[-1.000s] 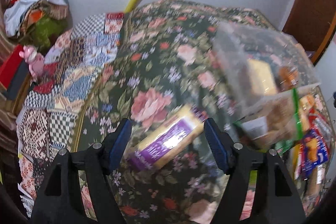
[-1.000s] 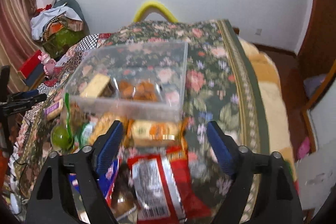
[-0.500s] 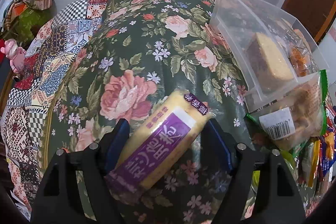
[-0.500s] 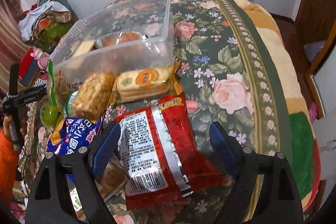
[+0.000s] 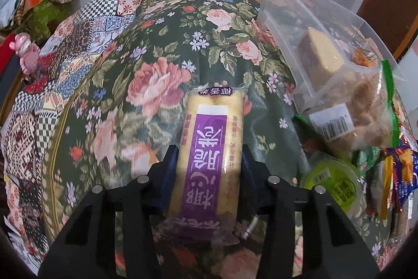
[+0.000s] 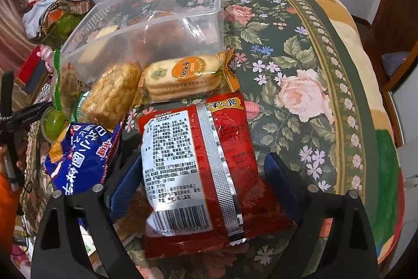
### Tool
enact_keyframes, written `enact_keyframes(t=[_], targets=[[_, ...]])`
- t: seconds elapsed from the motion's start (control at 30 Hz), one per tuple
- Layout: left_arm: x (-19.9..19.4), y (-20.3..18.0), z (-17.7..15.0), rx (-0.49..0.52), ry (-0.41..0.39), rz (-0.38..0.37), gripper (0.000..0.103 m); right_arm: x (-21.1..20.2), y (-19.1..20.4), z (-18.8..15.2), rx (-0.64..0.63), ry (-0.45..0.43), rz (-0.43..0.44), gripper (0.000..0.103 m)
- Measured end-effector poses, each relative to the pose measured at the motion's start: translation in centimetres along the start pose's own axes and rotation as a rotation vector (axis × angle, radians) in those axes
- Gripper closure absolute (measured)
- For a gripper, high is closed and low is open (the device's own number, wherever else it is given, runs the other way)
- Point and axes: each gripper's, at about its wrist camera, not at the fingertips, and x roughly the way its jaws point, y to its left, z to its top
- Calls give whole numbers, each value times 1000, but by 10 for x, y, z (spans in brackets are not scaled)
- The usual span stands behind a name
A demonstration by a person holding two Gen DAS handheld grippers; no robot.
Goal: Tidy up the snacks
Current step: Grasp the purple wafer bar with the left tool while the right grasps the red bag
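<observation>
In the left wrist view my left gripper (image 5: pixel 209 161) is shut on a yellow snack bar with a purple label (image 5: pixel 211 148), which points away along the fingers over the floral cloth. A clear plastic bin (image 5: pixel 313 25) holding a cake piece stands to the right. In the right wrist view my right gripper (image 6: pixel 201 179) is open, its blue pads on either side of a red snack packet (image 6: pixel 206 169) lying on the cloth. The clear bin (image 6: pixel 167 17) lies just beyond, with a biscuit pack (image 6: pixel 180 75) in front of it.
A snack pile sits by the bin: a bag of puffed pieces (image 5: pixel 365 117), a green jelly cup (image 5: pixel 334 184), a blue packet (image 6: pixel 81 158), a fried cake (image 6: pixel 112 93). The patchwork quilt (image 5: pixel 52 85) lies to the left. The bed edge (image 6: pixel 371 96) falls off to the right.
My left gripper has closed on the purple-labelled bar, which has turned to lie along the fingers. My right gripper has moved down and forward so that it straddles the red packet.
</observation>
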Motion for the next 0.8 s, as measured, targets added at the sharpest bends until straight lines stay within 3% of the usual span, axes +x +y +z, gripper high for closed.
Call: enact_keyframes(t=[0.17,0.4,0.53,0.8], targets=[[-10,-4,-6,-15,-10,-12,58,4,3,4,-42,-15,-21,12],[-19,-12,-6,-17,-24,-15,59,4,3,7,-48,-34,-20,37],[-32,-17,-6,-20,-42,-20,59,-3,-3,5,-17,-38,17,38],[-75,-28,0,-6,-112,-21,59,-38,2,0,-44,-105,-3,38]])
